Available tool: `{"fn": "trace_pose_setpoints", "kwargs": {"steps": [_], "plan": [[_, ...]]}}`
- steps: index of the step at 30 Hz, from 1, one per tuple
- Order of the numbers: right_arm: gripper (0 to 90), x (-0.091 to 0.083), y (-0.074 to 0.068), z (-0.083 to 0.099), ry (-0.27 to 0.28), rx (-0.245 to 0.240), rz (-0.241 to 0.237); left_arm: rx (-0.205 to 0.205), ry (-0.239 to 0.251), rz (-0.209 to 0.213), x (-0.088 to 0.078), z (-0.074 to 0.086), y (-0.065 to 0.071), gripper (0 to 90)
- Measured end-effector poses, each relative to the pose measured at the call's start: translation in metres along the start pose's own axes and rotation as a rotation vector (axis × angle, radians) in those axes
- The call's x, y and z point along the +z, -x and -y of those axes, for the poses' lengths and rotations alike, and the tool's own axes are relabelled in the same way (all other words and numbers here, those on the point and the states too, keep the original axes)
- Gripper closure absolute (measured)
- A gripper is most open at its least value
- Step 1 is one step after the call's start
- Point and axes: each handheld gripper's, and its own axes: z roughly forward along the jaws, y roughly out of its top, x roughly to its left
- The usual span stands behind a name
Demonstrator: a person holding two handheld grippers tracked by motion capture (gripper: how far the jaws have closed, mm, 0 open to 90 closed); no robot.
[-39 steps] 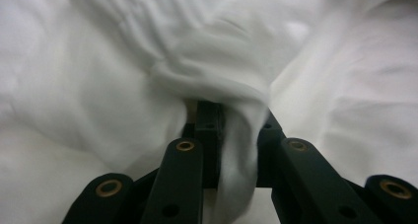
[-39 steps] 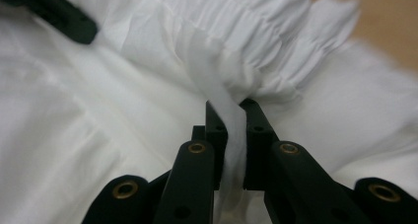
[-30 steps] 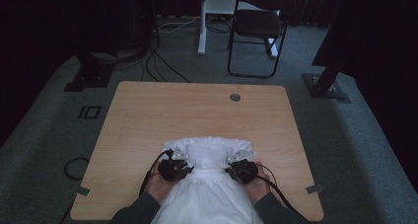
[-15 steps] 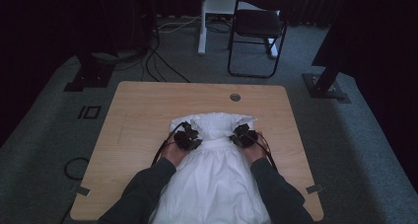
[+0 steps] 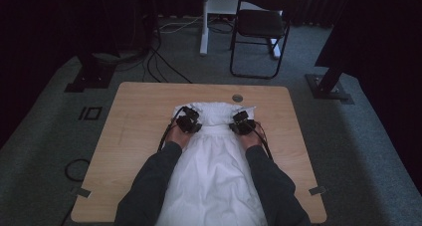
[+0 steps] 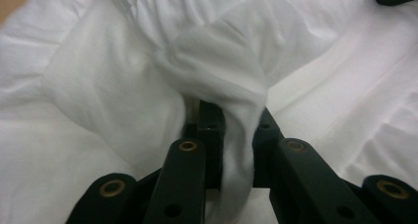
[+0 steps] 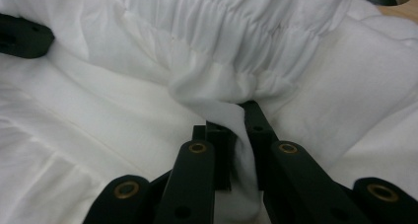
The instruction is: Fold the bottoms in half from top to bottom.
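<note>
A white garment [image 5: 214, 161] with a gathered elastic band lies along the middle of the wooden table [image 5: 134, 116], reaching back toward the person. My left gripper [image 5: 189, 120] pinches a fold at the band's left end, and my right gripper [image 5: 243, 122] pinches one at its right end. In the left gripper view the black jaws [image 6: 236, 118] are shut on a bunched fold of the white cloth [image 6: 98, 86] and have just been closing a little tighter. The right gripper view shows the jaws [image 7: 235, 120] shut on a fold just below the gathered band [image 7: 246, 31].
A round grommet [image 5: 237, 97] sits in the tabletop just beyond the garment's far edge. Bare wood lies to the left and right of the cloth. Behind the table stand a black chair [image 5: 261, 24], floor cables [image 5: 159, 61] and stand bases [image 5: 328, 89].
Both grippers have moved away from the person toward the table's far side, pulling the gathered end of the garment with them. The cloth now lies stretched farther across the table.
</note>
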Motion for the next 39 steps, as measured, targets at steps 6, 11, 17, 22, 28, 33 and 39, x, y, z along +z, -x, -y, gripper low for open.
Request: {"fn": "trace_pose_setpoints", "kwargs": {"steps": [6,11,17,22,28,33,39], "plan": [[85.4,-0.052,-0.004,-0.013,0.143,-0.053,-0.03,-0.006,0.161,0.037,-0.05,-0.01,0.0,83.6],[85.4,-0.11,-0.011,-0.022,0.282,-0.074,-0.088,0.039,0.33,0.084,-0.122,-0.007,0.021,83.4],[85.4,-0.155,-0.029,-0.01,0.344,-0.151,-0.11,0.106,0.362,0.114,-0.159,0.013,0.045,83.3],[85.4,-0.164,-0.05,0.027,0.296,-0.207,-0.147,0.072,0.327,0.178,-0.159,0.059,0.069,83.1],[85.2,-0.149,-0.064,0.073,0.185,-0.221,-0.179,0.039,0.184,0.243,-0.125,0.105,0.085,82.7],[85.2,-0.119,-0.072,0.115,0.069,-0.178,-0.216,0.021,0.079,0.249,-0.091,0.134,0.09,81.9],[85.1,-0.098,-0.074,0.12,0.007,-0.17,-0.218,0.083,0.041,0.198,-0.078,0.132,0.085,81.2]]}}
